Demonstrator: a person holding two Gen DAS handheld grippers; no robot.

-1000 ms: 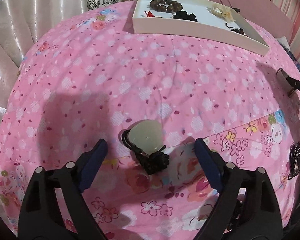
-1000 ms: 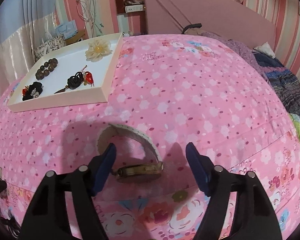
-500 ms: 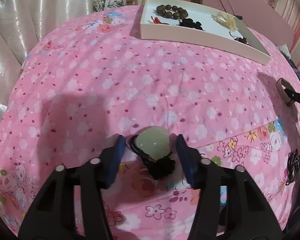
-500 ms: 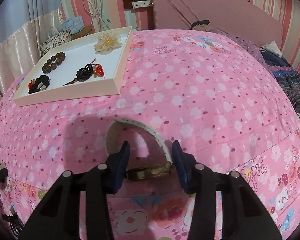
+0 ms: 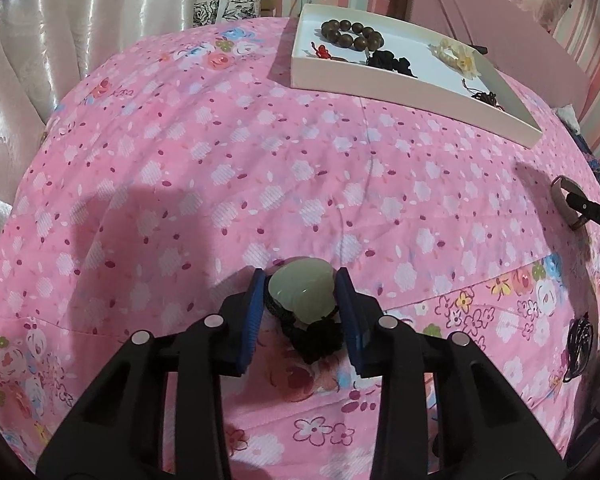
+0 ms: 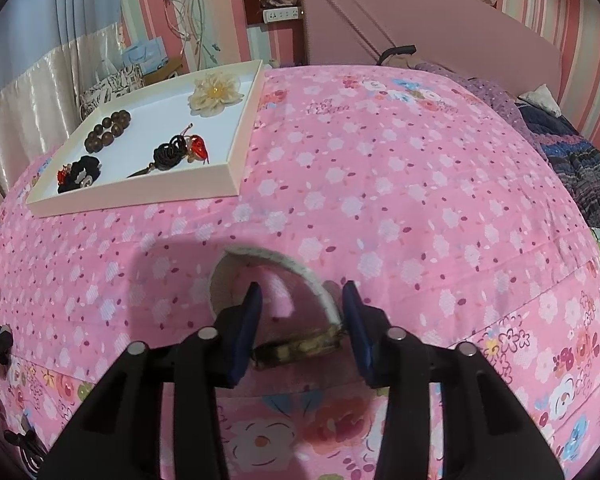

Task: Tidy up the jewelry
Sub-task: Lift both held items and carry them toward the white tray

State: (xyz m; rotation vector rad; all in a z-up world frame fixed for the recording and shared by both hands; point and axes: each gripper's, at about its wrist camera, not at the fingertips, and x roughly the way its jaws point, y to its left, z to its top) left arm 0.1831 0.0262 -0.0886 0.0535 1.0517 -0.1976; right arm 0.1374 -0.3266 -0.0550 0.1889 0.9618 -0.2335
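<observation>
Right now each gripper straddles its own piece on the pink floral bedspread (image 5: 260,168), and both pieces lie directly ahead between the blue pads, not off to either side.

In the left wrist view, the left gripper (image 5: 302,284) has its pads pressed against the 2 flanks of the pale green jade pendant (image 5: 302,294); I judge it clamped on the stone. The pendant's black knotted cord (image 5: 318,338) trails back toward the gripper body, so the long axis of stone plus cord runs along the fingers, not across them.

In the right wrist view, the right gripper (image 6: 302,300) brackets the watch (image 6: 300,350). Its cream strap (image 6: 276,262) arches up and away from the camera, while the brass-coloured case lies crosswise between the pads. The pads look to be at or just beside the case ends; whether they already pinch it firmly I cannot tell, as a slim gap may remain on the left side.

The white tray (image 6: 140,196) sits well apart, further up the bed, already holding wooden beads (image 6: 108,130), a cream flower brooch (image 6: 216,94) and dark knotted pieces. From the right gripper it lies ahead and to the left; from the left gripper, ahead and to the right (image 5: 380,92). Neither arm is plainly nearer, so either piece could travel first.
</observation>
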